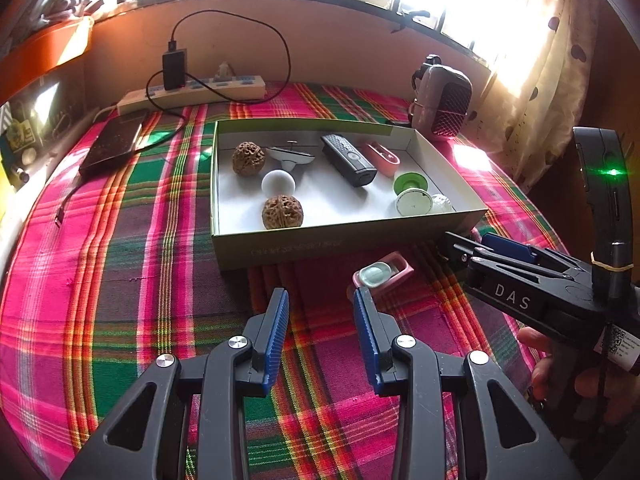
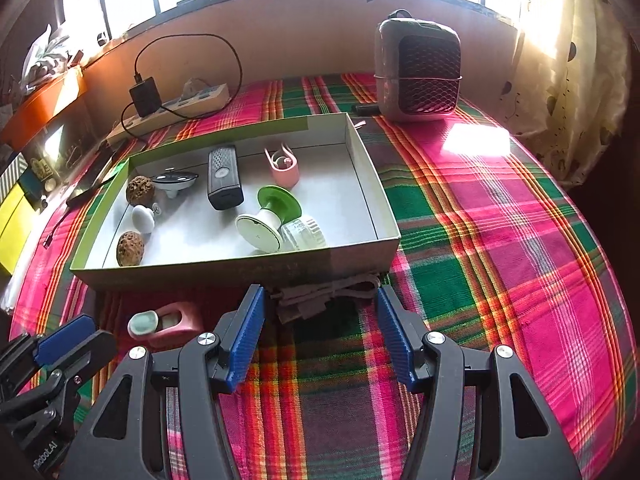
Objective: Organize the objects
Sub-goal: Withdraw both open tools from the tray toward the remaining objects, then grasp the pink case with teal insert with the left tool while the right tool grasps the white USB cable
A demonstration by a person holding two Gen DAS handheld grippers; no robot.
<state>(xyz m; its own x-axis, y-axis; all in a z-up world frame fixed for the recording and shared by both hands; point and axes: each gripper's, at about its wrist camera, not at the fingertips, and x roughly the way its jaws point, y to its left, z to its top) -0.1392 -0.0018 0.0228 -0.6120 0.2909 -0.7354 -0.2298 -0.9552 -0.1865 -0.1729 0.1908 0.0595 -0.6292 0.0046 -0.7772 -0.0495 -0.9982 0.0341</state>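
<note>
Broadly, a plaid cloth (image 2: pixel 500 240) in pink, green and orange covers the counter. On it sits a shallow open cardboard box (image 1: pixel 280 246), white inside, green at the rim. Behind the box: a small grey heater (image 2: pixel 420 76) at the right, a power strip (image 1: pixel 192 94) with a black charger at the left.

Inside the box: a black remote (image 1: pixel 348 160), a green-and-white spool (image 1: pixel 412 194), a pink clip (image 1: pixel 382 156), two walnuts (image 1: pixel 282 211), a white ball (image 1: pixel 278 184).

Outside the box, on the cloth just before its front wall, lies a pink case (image 1: pixel 394 276) with a pale mint oval piece at its near end. It lies just beyond the tip of the left gripper's (image 1: pixel 322 308) right-hand jaw, not between the jaws; those stand apart, empty.

Right gripper (image 2: pixel 320 312) jaws also apart, empty. Crumpled beige paper (image 2: pixel 320 294) lies between their tips, against the box front. Pink case well left of them.
</note>
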